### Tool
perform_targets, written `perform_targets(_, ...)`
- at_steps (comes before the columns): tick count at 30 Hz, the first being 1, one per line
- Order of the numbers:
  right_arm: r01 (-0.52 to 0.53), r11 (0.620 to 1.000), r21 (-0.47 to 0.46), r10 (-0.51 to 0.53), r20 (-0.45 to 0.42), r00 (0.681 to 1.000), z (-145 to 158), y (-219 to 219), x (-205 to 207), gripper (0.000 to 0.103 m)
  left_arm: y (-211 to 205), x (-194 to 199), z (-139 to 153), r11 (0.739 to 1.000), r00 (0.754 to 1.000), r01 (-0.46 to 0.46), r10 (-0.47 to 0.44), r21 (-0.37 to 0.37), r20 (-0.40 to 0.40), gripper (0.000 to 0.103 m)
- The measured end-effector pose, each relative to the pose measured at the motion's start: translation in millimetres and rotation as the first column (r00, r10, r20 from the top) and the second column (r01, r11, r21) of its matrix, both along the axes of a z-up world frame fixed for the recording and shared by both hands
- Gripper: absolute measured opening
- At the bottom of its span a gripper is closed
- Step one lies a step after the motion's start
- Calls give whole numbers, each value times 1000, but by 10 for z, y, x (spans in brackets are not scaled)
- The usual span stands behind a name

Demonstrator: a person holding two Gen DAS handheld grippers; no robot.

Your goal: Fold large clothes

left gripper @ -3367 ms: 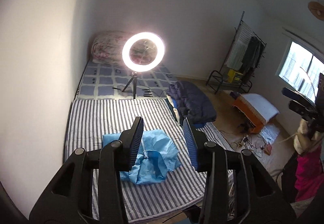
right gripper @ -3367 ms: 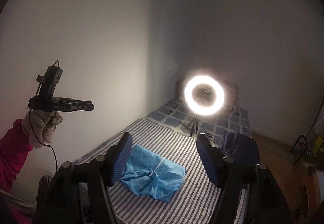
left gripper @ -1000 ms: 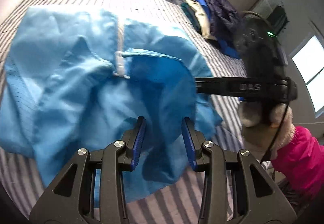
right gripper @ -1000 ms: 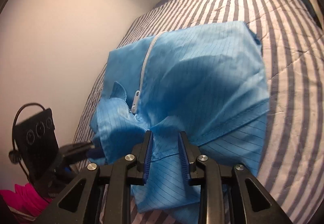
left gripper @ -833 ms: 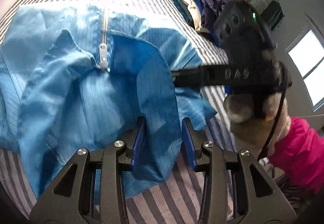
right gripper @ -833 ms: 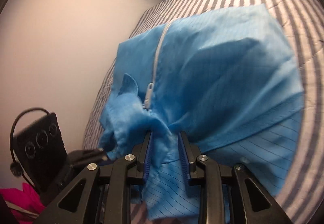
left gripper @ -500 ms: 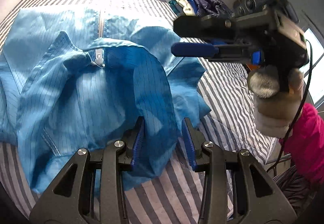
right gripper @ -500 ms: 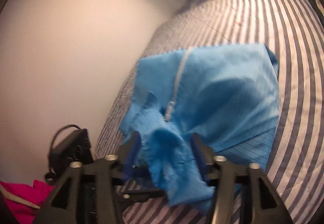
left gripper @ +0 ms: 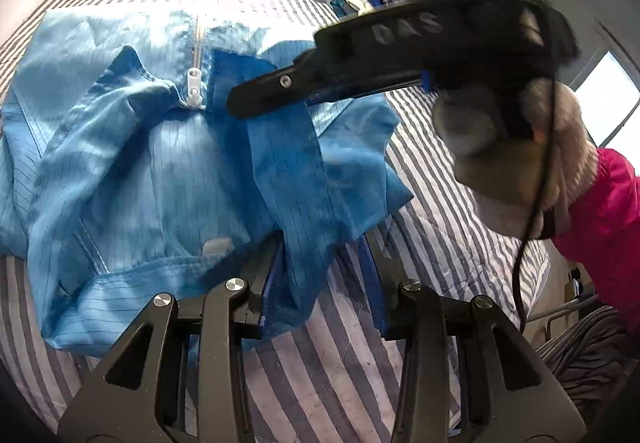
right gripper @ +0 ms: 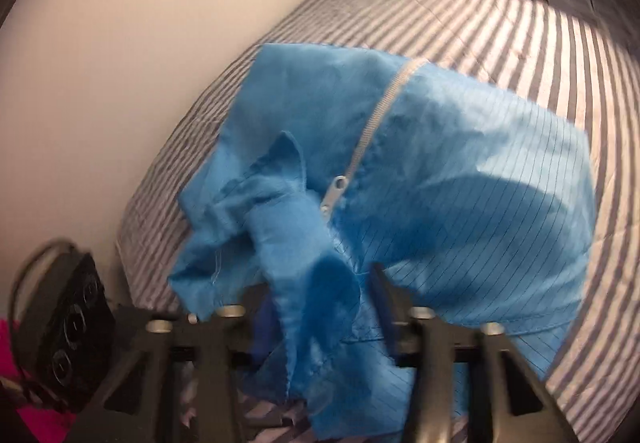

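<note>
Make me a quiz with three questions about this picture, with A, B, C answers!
1. Where is the blue jacket lying?
A) on the striped bed cover
B) on a chair
C) on the floor

2. What colour is its zipper?
A) red
B) white
C) black

3. How is the left claw?
A) shut tight
B) out of view
C) open

Answers:
1 A: stripes show all around the jacket.
2 B: the zipper and its pull are white against the blue cloth.
3 C: its two fingers stand apart, with cloth draped between them.
</note>
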State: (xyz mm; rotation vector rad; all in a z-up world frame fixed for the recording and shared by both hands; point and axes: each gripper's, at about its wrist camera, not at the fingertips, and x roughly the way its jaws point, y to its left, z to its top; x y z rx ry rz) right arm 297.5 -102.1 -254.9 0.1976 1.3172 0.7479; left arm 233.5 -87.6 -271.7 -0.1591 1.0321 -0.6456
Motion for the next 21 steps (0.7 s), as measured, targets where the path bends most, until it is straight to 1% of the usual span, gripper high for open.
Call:
perform_targets(2,46,996,79,-41,-62,997,-101,-128,12,16,-23,-15,-22,1000,1000,11,-11,6,-2,37)
perform_targets(3,99,979,179,-78,-125,989,-170,-223,31,14,-34,-18,-39,1000,1000,16,-16,10,-3,37)
perform_targets(4,169,938,303,-112,-198,974,-248,-309,46,13,-42,-19,-56,1000,1000,19,-19,13,-6,37)
perform_targets(5,212,897,387,-122,-244,962,-306,-372,48,12,-50,-19,-72,1000,1000,23,-23,16,-9,37)
perform_targets(6,253,844,474,-128,-281,951,-363,-440,36,12,-69,-6,-79,1000,1000,25,-25,18,-11,37)
perform_targets(7,269,813,515,-128,-293,947,-395,-476,21,12,-76,-1,-89,999,1000,27,-27,18,-14,37)
perform_targets(8,269,817,510,-130,-291,948,-414,-482,19,12,-83,1,-93,999,999,28,-28,17,-17,37)
perform_targets(9,262,846,464,-140,-280,950,-429,-478,26,12,-91,0,-91,999,999,31,-31,16,-17,37)
perform_targets(10,261,863,432,-147,-280,949,-450,-483,42,12,-103,2,-82,999,999,36,-36,15,-17,37)
perform_targets(11,270,862,429,-151,-291,945,-471,-512,57,12,-100,12,-59,999,999,34,-34,0,-22,37)
perform_targets(12,286,860,424,-162,-304,939,-483,-541,79,12,-72,-3,-40,999,999,30,-30,-22,-26,37)
perform_targets(13,289,863,415,-170,-301,938,-465,-558,97,14,-26,17,-3,998,999,16,-18,-64,-39,37)
perform_targets(14,286,865,412,-173,-291,941,-440,-591,117,14,29,67,27,994,998,-7,1,-111,-61,37)
perform_targets(15,280,865,417,-172,-279,945,-407,-590,132,14,75,105,44,990,997,-24,13,-142,-78,37)
perform_targets(16,275,861,429,-168,-270,948,-365,-607,143,14,165,189,54,976,992,-66,42,-208,-121,37)
perform_targets(17,270,857,439,-163,-266,950,-339,-639,135,14,237,253,43,961,986,-99,60,-258,-157,37)
perform_targets(18,264,859,439,-161,-258,953,-312,-657,130,14,289,303,28,950,981,-125,74,-286,-181,37)
perform_targets(19,262,863,431,-163,-253,954,-292,-655,127,14,364,384,-9,932,969,-173,104,-319,-223,37)
perform_targets(21,264,873,409,-170,-252,953,-294,-650,138,14,466,471,-49,909,955,-219,125,-354,-268,37)
